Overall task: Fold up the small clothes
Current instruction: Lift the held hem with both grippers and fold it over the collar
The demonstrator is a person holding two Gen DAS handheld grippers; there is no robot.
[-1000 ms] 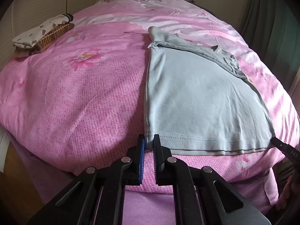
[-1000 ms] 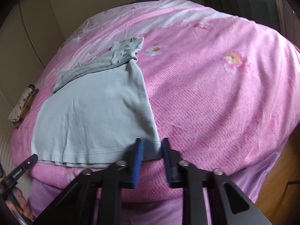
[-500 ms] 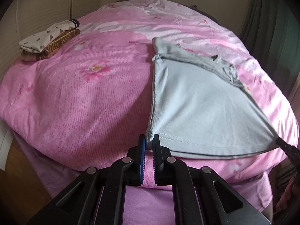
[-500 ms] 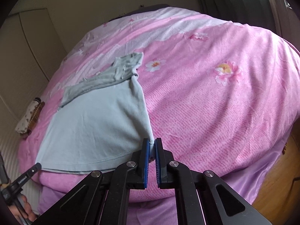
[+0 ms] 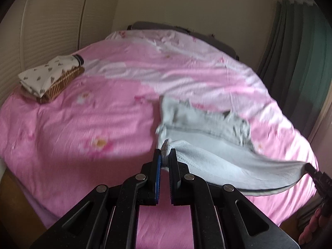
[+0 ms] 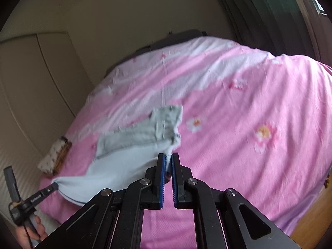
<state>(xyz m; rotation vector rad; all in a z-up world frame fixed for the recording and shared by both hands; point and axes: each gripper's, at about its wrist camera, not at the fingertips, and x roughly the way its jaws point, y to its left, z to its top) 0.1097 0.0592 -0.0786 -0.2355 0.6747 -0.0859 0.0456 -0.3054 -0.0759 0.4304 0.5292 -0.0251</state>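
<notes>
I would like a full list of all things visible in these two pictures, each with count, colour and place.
shirt: one, pale blue, near edge of bed, hem corners lifted.
folded clothes: one small stack, white patterned over brown, far left of bed.
bedcover: one, pink with flowers, over whole bed.
curtain: one, dark green, right of bed.
wall: beige, behind bed.
left gripper: one, black, shut on left hem corner.
right gripper: one, black, shut on right hem corner.
hand: one, holding left gripper's handle.

pink bedspread (image 5: 99, 124) and shirt (image 6: 132, 137) motion-blurred; person's hand (image 6: 29, 234) cut off by edge
</notes>
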